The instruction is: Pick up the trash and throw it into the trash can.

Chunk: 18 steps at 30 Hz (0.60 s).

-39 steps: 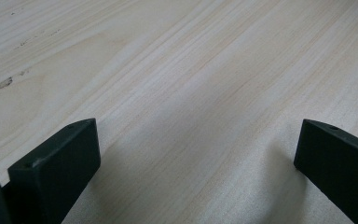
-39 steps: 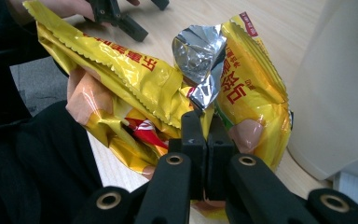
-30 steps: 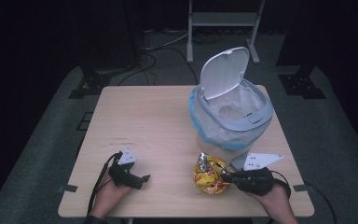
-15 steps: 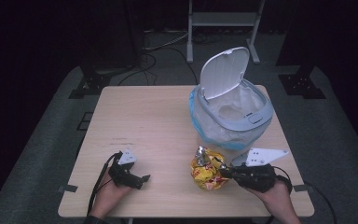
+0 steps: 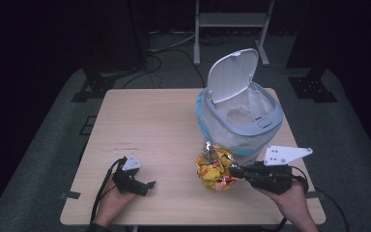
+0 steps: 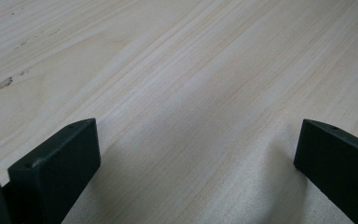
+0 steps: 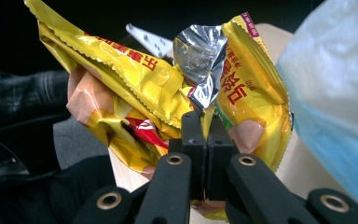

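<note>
Yellow crinkled foil snack bag (image 5: 215,167) pinched in the right gripper (image 5: 235,172), near the front edge of the pale wooden table (image 5: 149,125).

Red lettering and a silver torn inner lining show on the bag (image 7: 177,88) in the right gripper view, where the two black jaws of the right gripper (image 7: 204,140) are pressed together on its lower crumpled edge with the foil fanning out above them. In the high view the bag sits just in front of the grey-rimmed waste bin with a clear liner and raised white flip lid (image 5: 241,116), close to its wall; whether they touch I cannot tell. Well apart, toward the table's left front, the left gripper (image 5: 147,185) rests in the person's hand with jaws spread wide over bare wood (image 6: 191,93), holding nothing.
</note>
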Tool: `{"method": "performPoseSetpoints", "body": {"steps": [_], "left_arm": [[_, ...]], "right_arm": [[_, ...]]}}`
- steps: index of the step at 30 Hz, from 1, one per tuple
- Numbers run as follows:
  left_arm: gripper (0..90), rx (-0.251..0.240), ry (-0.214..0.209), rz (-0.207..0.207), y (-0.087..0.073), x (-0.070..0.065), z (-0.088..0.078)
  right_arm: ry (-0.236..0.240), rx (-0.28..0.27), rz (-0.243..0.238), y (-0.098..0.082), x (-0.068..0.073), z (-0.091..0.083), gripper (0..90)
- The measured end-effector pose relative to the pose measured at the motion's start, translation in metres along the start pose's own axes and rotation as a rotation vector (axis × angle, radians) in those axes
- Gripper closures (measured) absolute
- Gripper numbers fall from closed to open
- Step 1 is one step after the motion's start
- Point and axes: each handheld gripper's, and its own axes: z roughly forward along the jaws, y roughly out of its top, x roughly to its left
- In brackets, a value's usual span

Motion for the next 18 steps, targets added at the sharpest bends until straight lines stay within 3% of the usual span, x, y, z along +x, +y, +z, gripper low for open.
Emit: {"method": "performPoseSetpoints", "body": {"steps": [18], "left_arm": [[0.0, -0.003, 0.001, -0.001, 0.000, 0.000, 0.000]], "right_arm": [[0.002, -0.070, -0.067, 0.043, 0.005, -0.015, 88.8]]}}
